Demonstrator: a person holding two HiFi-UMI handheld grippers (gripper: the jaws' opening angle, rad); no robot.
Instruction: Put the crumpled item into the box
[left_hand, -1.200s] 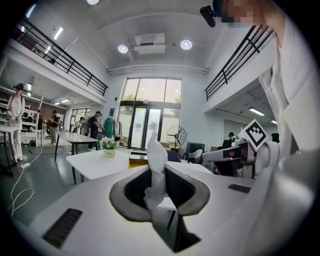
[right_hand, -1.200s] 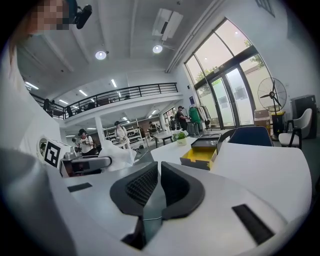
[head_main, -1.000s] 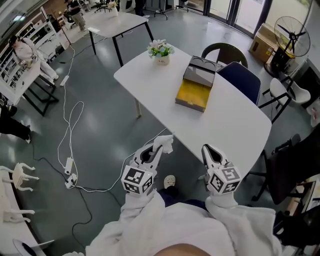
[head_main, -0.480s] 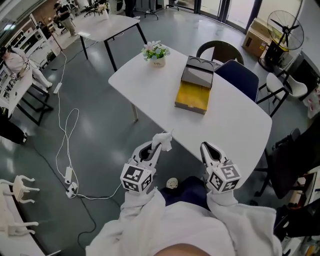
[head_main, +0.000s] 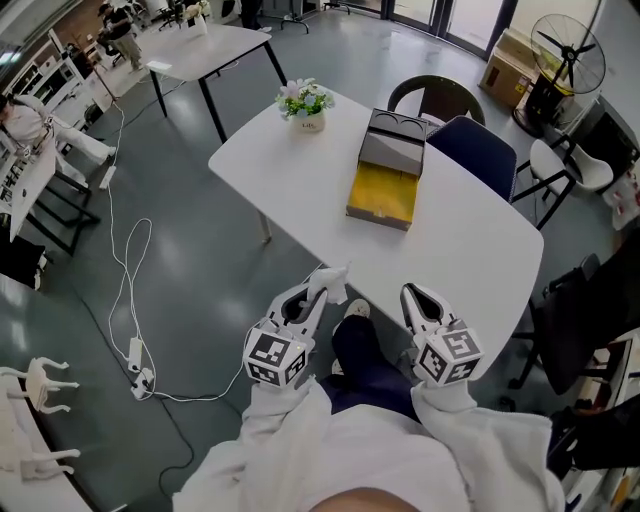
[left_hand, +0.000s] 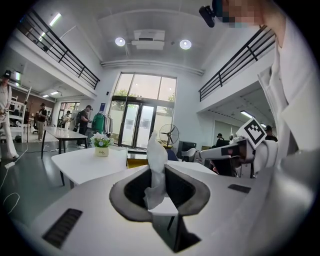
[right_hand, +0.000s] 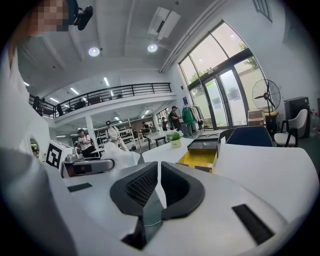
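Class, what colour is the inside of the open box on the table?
The box is yellow inside; head view.

White sleeves (head_main: 290, 440) cover both arms. The left tool (head_main: 318, 292) and right tool (head_main: 414, 298) are white shells with dark grey jaws at the tabletop (head_main: 470, 250) end and a black-and-white marker cube (head_main: 275, 358) behind. Dark trousers (head_main: 362, 362), pale shoe (head_main: 356, 310).

left hand-held gripper (head_main: 320, 291) clamped tight, right hand-held gripper (head_main: 412, 295) has jaws together.
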